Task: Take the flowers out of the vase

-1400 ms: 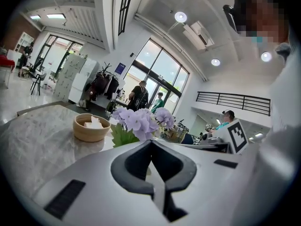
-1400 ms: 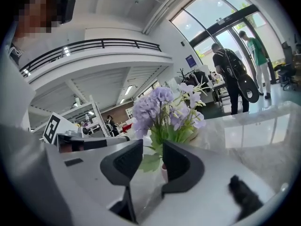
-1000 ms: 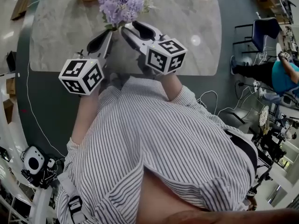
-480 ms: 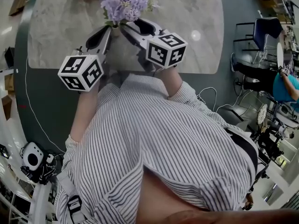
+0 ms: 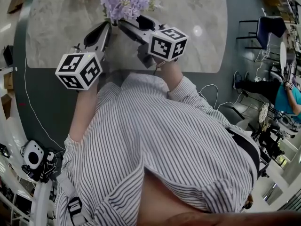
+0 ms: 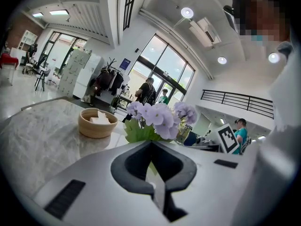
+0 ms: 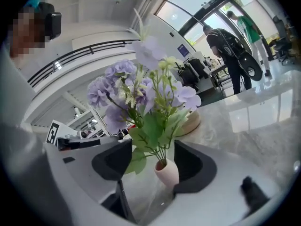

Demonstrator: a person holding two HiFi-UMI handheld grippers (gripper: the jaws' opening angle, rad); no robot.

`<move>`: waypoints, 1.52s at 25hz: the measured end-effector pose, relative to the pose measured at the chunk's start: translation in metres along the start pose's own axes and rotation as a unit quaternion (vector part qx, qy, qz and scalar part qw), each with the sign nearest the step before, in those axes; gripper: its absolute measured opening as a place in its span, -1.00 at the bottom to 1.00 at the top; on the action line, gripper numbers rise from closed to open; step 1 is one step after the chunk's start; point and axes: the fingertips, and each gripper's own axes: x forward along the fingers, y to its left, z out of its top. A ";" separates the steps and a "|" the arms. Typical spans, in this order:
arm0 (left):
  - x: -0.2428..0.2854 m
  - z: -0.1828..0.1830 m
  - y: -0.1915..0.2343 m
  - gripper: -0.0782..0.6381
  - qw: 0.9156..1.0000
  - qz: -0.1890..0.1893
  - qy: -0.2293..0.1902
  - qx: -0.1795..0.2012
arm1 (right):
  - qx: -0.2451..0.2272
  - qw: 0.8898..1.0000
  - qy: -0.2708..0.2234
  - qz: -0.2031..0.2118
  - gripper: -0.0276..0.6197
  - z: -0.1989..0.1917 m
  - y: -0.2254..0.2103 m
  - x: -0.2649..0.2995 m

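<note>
Grey-veined marble bench (image 5: 188, 13) carrying a small pale pink vase (image 7: 167, 172) of mauve flowers (image 7: 141, 91). The flowers stand upright in the vase, their stems in its narrow mouth and green leaves spreading just above the rim.

Right tongs (image 7: 153, 147): the jaws are wide apart and have just been opening, one on each side of the vase. The vase stands between the dark pads, nearer the pad on that view's right. Whether it touches that pad cannot be told, and nothing is gripped.

Left tongs (image 6: 150, 142): the jaws meet at the tips and hold nothing. They point at the leaves and blooms from just beside them.

In the head view both tongs converge on the bouquet from the near side.

A round wooden bowl (image 6: 97, 123) with pale pieces inside stands on the bench beyond the flowers, apart from them. The person wears a striped shirt (image 5: 164, 140).
</note>
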 end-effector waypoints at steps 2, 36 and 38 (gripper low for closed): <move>0.000 -0.002 -0.001 -0.76 1.000 0.001 0.001 0.000 | 0.003 1.000 -0.001 0.009 -0.09 -0.001 0.000 0.000; 0.010 -0.007 0.026 -0.76 0.999 0.012 0.029 -0.007 | -0.007 0.997 0.004 0.076 -0.60 -0.004 -0.003 0.031; 0.012 -0.006 0.026 -0.76 0.999 0.011 0.029 -0.007 | -0.005 0.998 0.002 0.070 -0.64 -0.001 -0.006 0.031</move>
